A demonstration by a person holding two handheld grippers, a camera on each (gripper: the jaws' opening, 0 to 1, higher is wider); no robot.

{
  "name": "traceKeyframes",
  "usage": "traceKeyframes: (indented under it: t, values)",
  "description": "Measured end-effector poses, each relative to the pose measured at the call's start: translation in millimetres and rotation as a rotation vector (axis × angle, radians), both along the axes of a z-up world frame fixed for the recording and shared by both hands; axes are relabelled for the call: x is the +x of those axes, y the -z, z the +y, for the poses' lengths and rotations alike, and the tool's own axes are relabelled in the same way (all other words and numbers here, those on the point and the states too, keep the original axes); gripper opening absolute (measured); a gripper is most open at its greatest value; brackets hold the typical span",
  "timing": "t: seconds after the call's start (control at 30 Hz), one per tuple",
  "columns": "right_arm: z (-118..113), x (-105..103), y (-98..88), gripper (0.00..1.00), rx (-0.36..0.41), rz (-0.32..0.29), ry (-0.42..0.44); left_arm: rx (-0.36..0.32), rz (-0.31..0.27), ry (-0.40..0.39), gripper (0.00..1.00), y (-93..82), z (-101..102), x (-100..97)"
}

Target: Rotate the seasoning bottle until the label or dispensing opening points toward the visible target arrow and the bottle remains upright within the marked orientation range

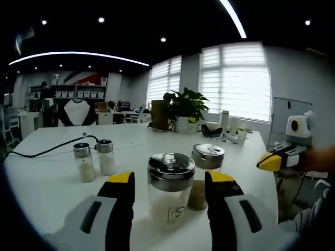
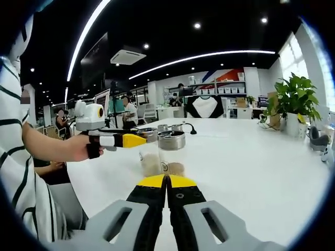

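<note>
A: Where's your left gripper (image 1: 170, 191)?
B: Jaws spread wide, one either side of the seasoning bottle (image 1: 170, 189) with the steel lid; contact unclear. Bottle upright on the white table (image 1: 47, 172), second jar (image 1: 205, 172) just behind, two small shakers (image 1: 95, 159) off to the left.
A: And your right gripper (image 2: 167, 181)?
B: Jaws pressed together, empty, low over the table, pointing at the jars (image 2: 163, 151). Your left gripper (image 2: 133, 140) enters that view from the left.

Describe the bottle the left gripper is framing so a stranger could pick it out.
On the white table, find the two big glass jars with shiny metal lids. It is the nearer one, between the left gripper's yellow-tipped jaws, holding white grains; the jar behind holds brownish seasoning.
</note>
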State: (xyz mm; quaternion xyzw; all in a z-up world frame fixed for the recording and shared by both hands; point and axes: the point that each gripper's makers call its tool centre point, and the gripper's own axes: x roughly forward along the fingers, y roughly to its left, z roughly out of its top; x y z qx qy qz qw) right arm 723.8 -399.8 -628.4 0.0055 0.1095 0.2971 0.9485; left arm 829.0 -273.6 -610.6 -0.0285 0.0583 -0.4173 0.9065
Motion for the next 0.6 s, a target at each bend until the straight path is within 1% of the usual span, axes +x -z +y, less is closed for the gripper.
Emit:
traceKeyframes:
  t: [0.03, 0.07, 0.13, 0.17, 0.2, 0.27, 0.3, 0.4, 0.43, 0.47, 0.5, 0.57, 0.6]
  values:
    - [0.0, -0.1, 0.4, 0.0, 0.001, 0.001, 0.0, -0.015, 0.006, 0.033, 0.57, -2.5, -1.8, -2.4]
    - [0.4, -0.2, 0.7, 0.0, 0.002, 0.001, -0.001, -0.027, -0.005, 0.076, 0.56, -6.9, -2.8, -4.4]
    - [1.5, -0.7, 0.6, 0.0, 0.002, 0.001, -0.007, -0.018, -0.001, 0.167, 0.51, -9.2, -5.4, -11.1]
    - [2.1, -0.9, 0.3, 0.0, 0.003, 0.0, -0.01, -0.01, -0.002, 0.169, 0.5, -9.0, -4.7, -11.0]
    - [2.9, -1.1, -0.2, 0.0, 0.004, -0.001, -0.014, 0.015, -0.016, 0.165, 0.52, -9.5, -1.5, -8.9]
    - [4.5, -1.5, -1.2, 0.0, 0.005, -0.004, -0.021, 0.027, -0.028, 0.168, 0.55, -11.1, 1.2, -6.7]
    - [5.9, -2.0, -2.1, 0.0, 0.004, -0.008, -0.028, 0.027, -0.034, 0.183, 0.55, -12.9, 3.0, -5.9]
    - [10.7, -3.6, -3.5, 0.0, 0.005, -0.01, -0.052, 0.004, -0.026, 0.263, 0.53, -18.5, 1.0, -9.5]
    - [12.2, -4.0, -3.6, 0.0, 0.002, -0.011, -0.058, -0.003, -0.023, 0.299, 0.53, -20.1, -1.2, -12.9]
    - [13.2, -4.4, -3.9, 0.0, 0.001, -0.012, -0.063, -0.019, -0.011, 0.351, 0.51, -22.2, -4.4, -17.7]
    - [14.6, -5.0, -4.0, 0.0, 0.003, -0.011, -0.07, -0.011, -0.004, 0.373, 0.5, -20.5, -4.9, -17.5]
    - [16.0, -5.7, -4.0, 0.0, 0.0, -0.011, -0.076, 0.008, -0.007, 0.355, 0.51, -17.3, -4.3, -10.6]
    - [16.3, -5.9, -4.0, 0.0, 0.0, -0.011, -0.078, 0.006, 0.001, 0.355, 0.51, -15.7, -4.0, -8.5]
